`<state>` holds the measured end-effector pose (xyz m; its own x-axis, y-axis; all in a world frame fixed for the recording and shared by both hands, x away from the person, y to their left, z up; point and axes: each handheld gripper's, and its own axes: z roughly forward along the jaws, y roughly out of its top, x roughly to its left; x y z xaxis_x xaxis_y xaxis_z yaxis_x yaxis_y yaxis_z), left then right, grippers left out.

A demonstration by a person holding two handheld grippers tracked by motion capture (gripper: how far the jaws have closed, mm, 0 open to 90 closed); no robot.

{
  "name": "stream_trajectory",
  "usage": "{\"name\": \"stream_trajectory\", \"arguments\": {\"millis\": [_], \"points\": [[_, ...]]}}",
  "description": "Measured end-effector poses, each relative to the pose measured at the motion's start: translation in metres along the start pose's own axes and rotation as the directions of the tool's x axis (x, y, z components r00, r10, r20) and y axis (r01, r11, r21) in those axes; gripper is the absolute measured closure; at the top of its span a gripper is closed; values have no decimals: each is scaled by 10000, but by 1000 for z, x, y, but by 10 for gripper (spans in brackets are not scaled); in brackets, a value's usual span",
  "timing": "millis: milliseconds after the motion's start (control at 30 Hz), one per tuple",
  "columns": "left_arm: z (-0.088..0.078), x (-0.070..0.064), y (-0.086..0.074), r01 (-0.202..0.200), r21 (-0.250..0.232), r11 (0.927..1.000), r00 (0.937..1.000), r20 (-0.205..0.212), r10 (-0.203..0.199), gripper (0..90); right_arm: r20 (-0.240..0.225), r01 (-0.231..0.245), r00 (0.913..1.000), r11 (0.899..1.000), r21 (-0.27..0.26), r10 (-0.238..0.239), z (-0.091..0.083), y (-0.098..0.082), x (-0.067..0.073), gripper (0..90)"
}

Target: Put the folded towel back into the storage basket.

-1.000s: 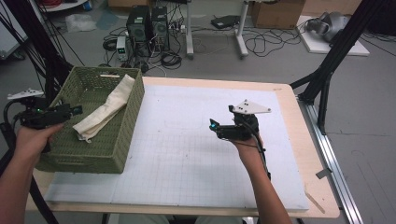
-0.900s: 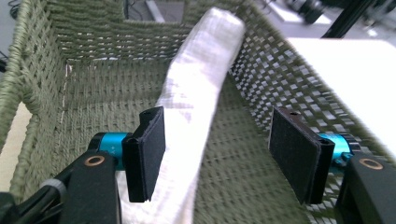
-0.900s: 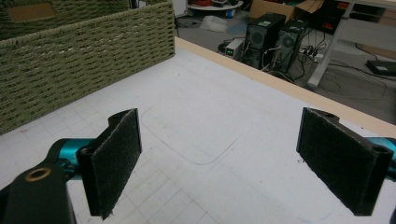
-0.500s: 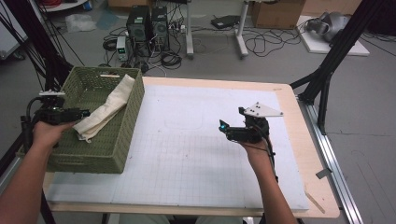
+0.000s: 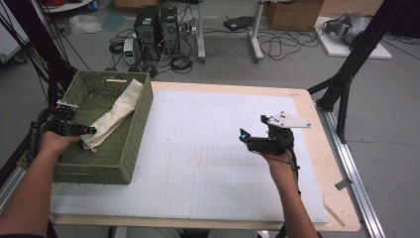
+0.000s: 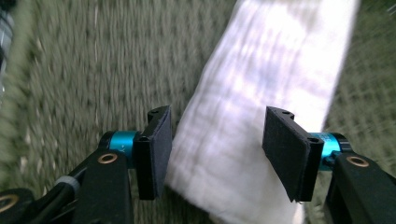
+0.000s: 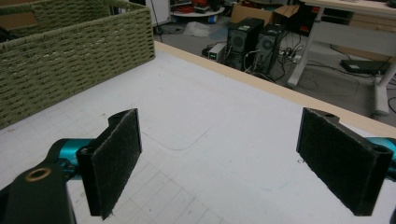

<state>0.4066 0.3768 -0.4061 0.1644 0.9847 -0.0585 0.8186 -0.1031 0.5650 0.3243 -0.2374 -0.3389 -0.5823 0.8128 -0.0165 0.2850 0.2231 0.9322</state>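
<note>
A cream cloth (image 5: pixel 116 111) lies lengthwise in the green woven basket (image 5: pixel 124 153) at the table's left. My left gripper (image 5: pixel 85 131) is inside the basket at the cloth's near end. In the left gripper view its jaws have just been opening, and the left gripper (image 6: pixel 218 140) straddles the cloth (image 6: pixel 261 70) without the pads pressing on it; the basket floor (image 6: pixel 93 70) is blurred. My right gripper (image 5: pixel 243 136) hovers over the white gridded mat (image 5: pixel 198 163) at the right. In its own view the right gripper (image 7: pixel 219 154) is wide open with nothing in it, and the basket (image 7: pixel 70 56) stands far left.
The wooden table edge (image 5: pixel 327 163) runs along the right of the mat. Behind the table, computer towers (image 5: pixel 158 25) and cables lie on the floor. A black frame leg (image 5: pixel 346 84) stands at the right corner, more black struts (image 5: pixel 44 54) at the left.
The left gripper has come down and inward into the basket, onto the cloth's near end. The right hand has drifted a little to the right over the mat.
</note>
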Motion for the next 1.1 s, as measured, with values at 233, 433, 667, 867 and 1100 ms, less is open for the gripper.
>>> {"name": "stream_trajectory", "arguments": {"millis": [233,433,667,867,1100], "points": [[6,-1,-3,-121,681,9976,9999,7,120,516,65,-78,9999,10000,42,78,-2,-1,-2,134],[2,-6,-3,-415,944,9947,9991,28,414,809,111,-97,9999,9999,50,97,-1,-1,-3,134],[-9,-6,-6,228,2026,9790,9973,-723,-83,816,70,-159,9998,9999,18,159,3,1,-1,134],[-18,-9,-6,656,2387,9689,9883,-1498,-300,812,72,-74,9999,9999,-107,75,1,5,0,134],[-24,-7,-16,1270,2408,9622,9754,-2068,-770,809,107,-149,9998,9997,-180,151,-1,9,-1,134]]}}
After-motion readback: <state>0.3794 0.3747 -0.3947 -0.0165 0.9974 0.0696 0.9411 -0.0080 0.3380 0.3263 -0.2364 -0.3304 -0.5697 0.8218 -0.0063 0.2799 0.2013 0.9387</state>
